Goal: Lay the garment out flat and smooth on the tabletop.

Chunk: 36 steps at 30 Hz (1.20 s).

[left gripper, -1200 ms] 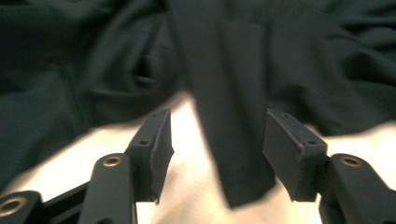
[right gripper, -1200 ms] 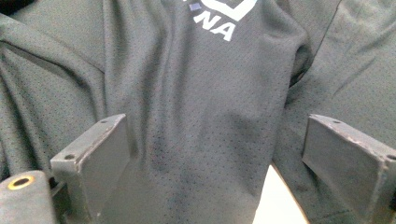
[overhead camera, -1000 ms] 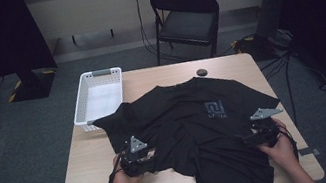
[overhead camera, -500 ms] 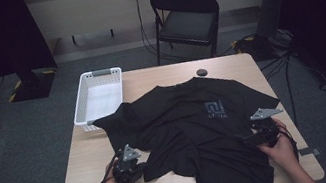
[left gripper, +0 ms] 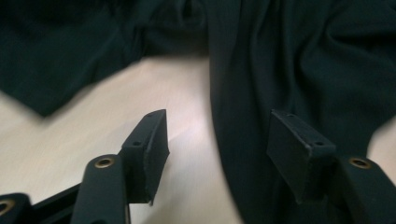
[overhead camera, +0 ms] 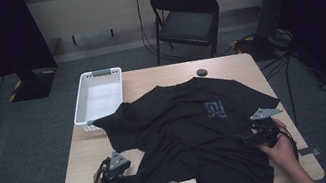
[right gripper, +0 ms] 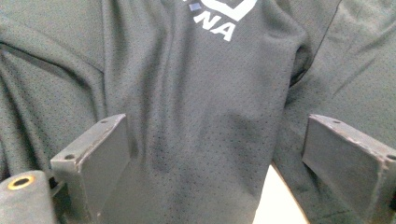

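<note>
The left gripper (overhead camera: 124, 178) is held low at the near-left edge of the shirt (overhead camera: 192, 127); its jaws have just been opening and stand apart, with cloth under the right pad (left gripper: 299, 149) but not pinched, likely a release after a tug to spread the hem. The shirt lies front up across the table (overhead camera: 82, 161), rumpled, black, with a pale chest logo, one sleeve touching the basket (overhead camera: 100, 90). The right gripper (right gripper: 224, 163) is kept open over the cloth, gripping nothing.
</note>
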Tool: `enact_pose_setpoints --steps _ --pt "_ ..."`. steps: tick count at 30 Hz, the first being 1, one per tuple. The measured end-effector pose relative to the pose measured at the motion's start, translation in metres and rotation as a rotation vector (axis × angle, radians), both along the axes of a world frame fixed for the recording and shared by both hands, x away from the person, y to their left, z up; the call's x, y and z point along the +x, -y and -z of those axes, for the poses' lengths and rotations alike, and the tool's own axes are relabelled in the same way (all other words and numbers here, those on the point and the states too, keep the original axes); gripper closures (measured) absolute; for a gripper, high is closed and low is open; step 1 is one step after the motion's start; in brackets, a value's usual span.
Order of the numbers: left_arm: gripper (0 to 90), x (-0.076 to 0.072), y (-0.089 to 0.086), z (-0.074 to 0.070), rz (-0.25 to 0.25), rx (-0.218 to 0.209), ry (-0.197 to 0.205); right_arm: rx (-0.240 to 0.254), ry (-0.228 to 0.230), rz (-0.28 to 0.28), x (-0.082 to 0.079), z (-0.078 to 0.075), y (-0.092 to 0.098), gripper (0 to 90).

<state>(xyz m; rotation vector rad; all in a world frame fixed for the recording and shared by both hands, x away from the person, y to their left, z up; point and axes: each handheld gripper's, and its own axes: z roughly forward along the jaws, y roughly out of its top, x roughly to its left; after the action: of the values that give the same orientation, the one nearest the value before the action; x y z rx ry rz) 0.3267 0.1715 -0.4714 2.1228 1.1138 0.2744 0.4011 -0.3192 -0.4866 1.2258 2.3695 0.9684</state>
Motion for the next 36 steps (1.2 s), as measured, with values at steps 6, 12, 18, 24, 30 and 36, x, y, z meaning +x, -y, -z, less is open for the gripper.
enact_pose_setpoints --steps 6,12,18,24,30,36 --pt "67.1 0.02 0.025 0.004 0.026 0.073 0.008 0.0 0.0 0.0 0.0 0.0 0.0 6.4" --pt "87.4 0.007 0.016 0.0 0.041 0.034 -0.085 0.0 0.0 0.0 0.0 0.0 0.0 6.4" --pt "87.8 -0.026 -0.013 -0.003 0.059 0.002 -0.141 0.0 0.0 0.0 0.0 0.0 0.0 6.4" --pt "46.1 -0.034 -0.03 0.0 -0.023 -0.032 -0.056 0.0 0.0 0.0 0.0 0.0 0.0 6.4" --pt "39.8 -0.003 0.0 0.001 -0.033 -0.005 -0.01 0.0 -0.001 0.0 0.0 0.0 0.0 6.4" --pt "76.5 0.014 0.022 0.002 0.009 0.012 -0.071 0.001 -0.001 0.0 0.0 0.0 0.0 6.4"
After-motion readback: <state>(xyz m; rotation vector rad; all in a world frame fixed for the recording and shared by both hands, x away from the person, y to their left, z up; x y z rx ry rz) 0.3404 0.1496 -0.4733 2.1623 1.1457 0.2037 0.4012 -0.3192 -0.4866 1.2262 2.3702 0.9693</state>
